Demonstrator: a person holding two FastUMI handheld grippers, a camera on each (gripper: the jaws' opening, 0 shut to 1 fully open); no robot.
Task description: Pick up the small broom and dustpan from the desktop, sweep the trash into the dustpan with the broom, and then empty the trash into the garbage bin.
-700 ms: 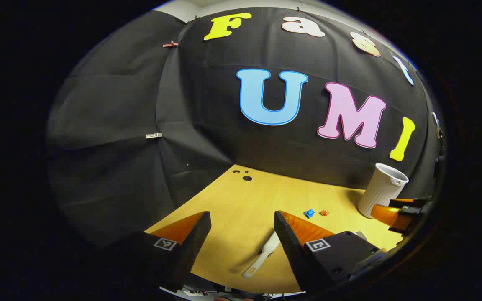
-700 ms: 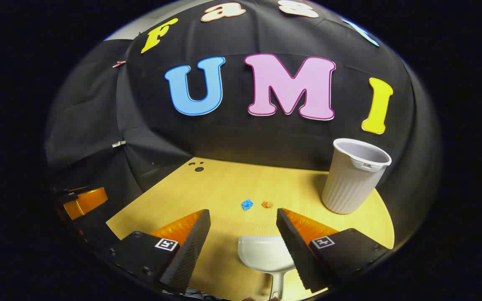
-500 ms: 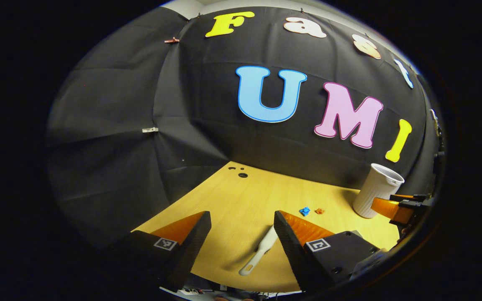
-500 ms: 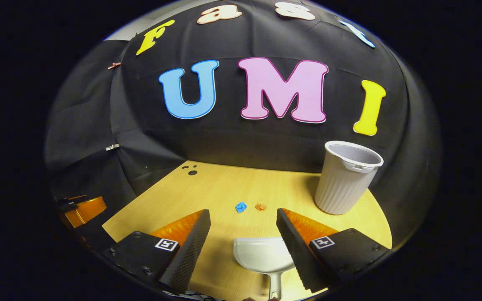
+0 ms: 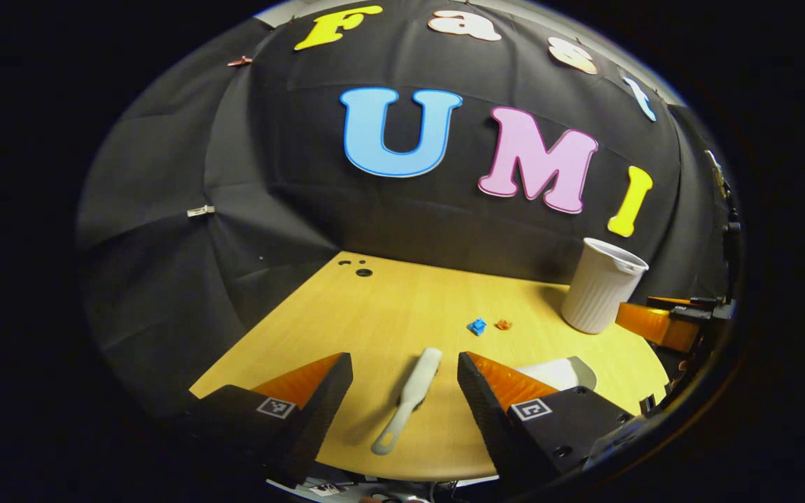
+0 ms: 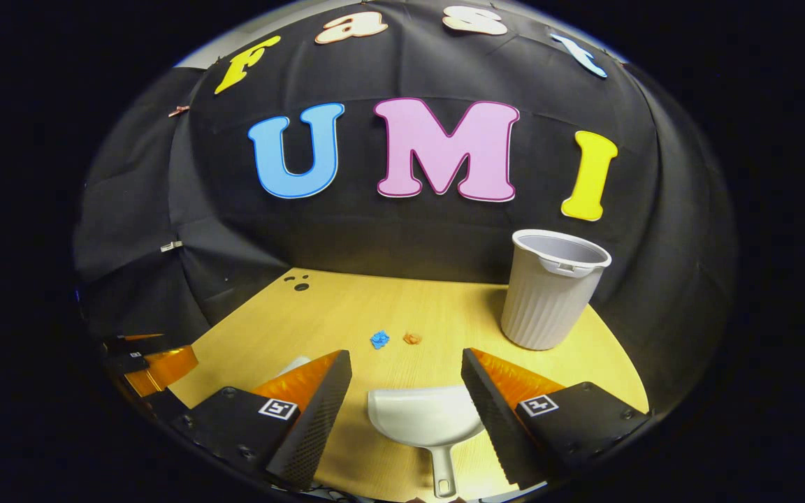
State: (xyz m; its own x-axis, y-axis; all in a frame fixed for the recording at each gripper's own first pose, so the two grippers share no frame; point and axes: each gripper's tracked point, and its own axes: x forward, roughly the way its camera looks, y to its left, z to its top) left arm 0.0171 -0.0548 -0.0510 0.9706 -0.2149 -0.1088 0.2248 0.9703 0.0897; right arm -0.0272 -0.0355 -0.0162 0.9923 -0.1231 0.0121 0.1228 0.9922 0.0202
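The pale wooden bench (image 6: pixel 402 307) carries a ribbed white plastic garbage bin (image 6: pixel 549 293) at its far right. A white plastic dustpan (image 6: pixel 427 419) lies between the wide-open right tongs (image 6: pixel 406 398); it looks light, stiff and slick, best held by its handle. The slim white plastic broom (image 5: pixel 409 398) lies between the wide-open left tongs (image 5: pixel 404 398). Blue and orange trash scraps (image 6: pixel 394 339) sit mid-bench.

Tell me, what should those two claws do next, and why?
Probably both should drop straight down and close. The left gripper hangs open with the broom lying flat between its fingers, and the right gripper hangs open over the dustpan. Neither tool is held yet, and the trash still lies on the desk short of the bin.
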